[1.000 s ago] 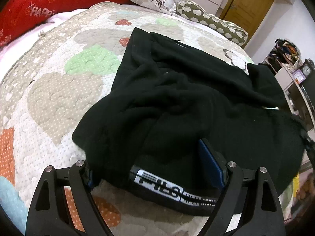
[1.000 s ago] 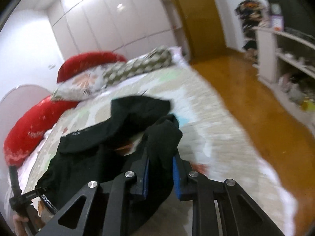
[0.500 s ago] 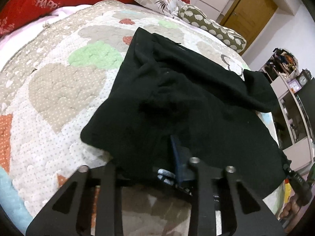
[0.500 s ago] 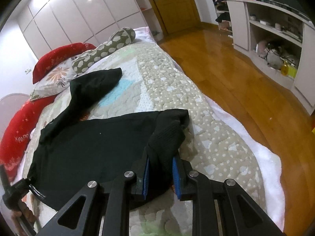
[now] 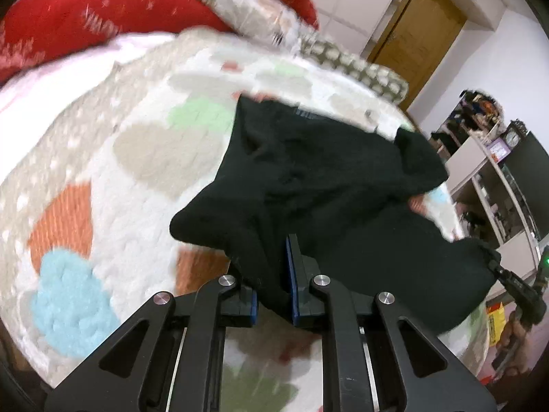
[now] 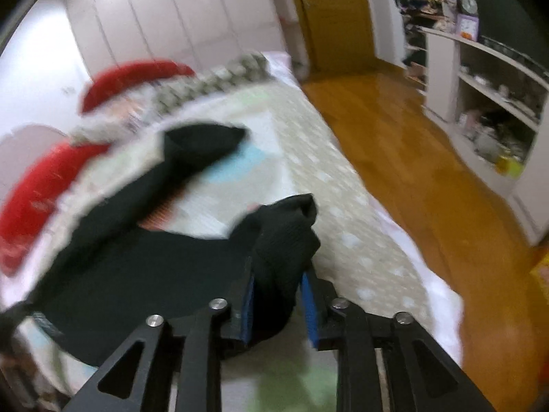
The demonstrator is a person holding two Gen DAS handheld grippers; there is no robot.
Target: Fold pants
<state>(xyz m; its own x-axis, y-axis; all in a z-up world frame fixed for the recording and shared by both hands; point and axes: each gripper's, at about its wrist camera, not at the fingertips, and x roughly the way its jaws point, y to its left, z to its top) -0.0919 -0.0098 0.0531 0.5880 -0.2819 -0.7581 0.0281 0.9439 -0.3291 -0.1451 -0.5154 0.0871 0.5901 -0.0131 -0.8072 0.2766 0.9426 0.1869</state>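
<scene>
The black pants [image 5: 326,178] lie on the quilted bed, the near part lifted and stretched between my two grippers. My left gripper [image 5: 271,274] is shut on a bunched corner of the waistband end. My right gripper [image 6: 278,281] is shut on the other corner of the black pants [image 6: 137,267]; it also shows at the far right of the left wrist view [image 5: 514,285]. One leg end [image 6: 202,140] lies further up the bed. Both views are motion blurred.
The patchwork quilt [image 5: 103,178] covers the bed. Red pillows [image 5: 85,20] and a dotted bolster [image 5: 346,65] lie at the head. Wooden floor [image 6: 405,144] and white shelves [image 6: 487,86] are to the right, a wooden door [image 5: 415,34] beyond.
My left gripper closed on the waistband edge and lifted it. Both grippers have raised the pants' near edge and the cloth has bunched; the views swung upward.
</scene>
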